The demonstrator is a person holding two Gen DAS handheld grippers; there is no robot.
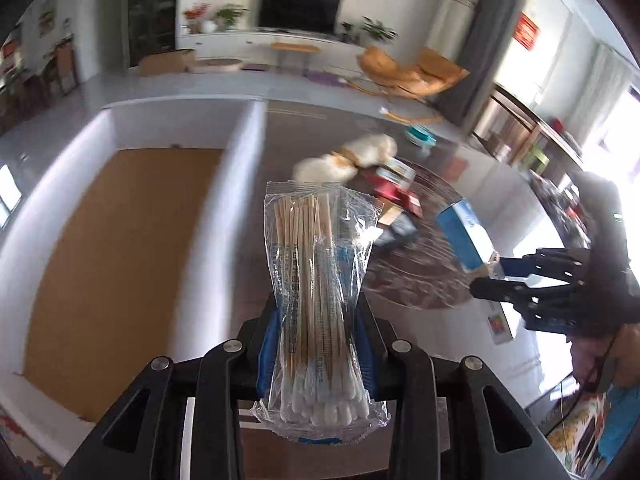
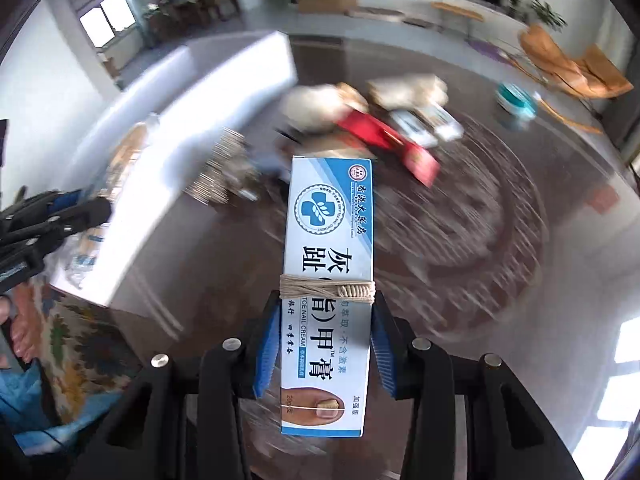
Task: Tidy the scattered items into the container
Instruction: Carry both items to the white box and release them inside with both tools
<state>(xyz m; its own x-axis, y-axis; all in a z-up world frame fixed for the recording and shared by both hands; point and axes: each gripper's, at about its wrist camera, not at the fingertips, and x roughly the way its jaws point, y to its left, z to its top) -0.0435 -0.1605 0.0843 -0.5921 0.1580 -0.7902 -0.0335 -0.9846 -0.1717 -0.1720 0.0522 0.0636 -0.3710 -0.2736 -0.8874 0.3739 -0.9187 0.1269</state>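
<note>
Dark glossy table [image 2: 500, 300], left fingers [image 1: 318, 344] clamping swab packet [image 1: 316, 300] lengthwise, right fingers [image 2: 326, 344] clamping cream box [image 2: 330, 280] lengthwise

television [image 1: 298, 11], orange chair [image 1: 412, 74], potted plants [image 1: 230, 14]

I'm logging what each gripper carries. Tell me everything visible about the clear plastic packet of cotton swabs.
The clear crinkled plastic packet of cotton swabs holds a bundle of wooden sticks with white cotton tips bunched at its near end. Blue print runs along the film. It stands lengthwise between the blue pads of the left gripper, pinched at the waist, held in the air beside the white-walled container.
</note>
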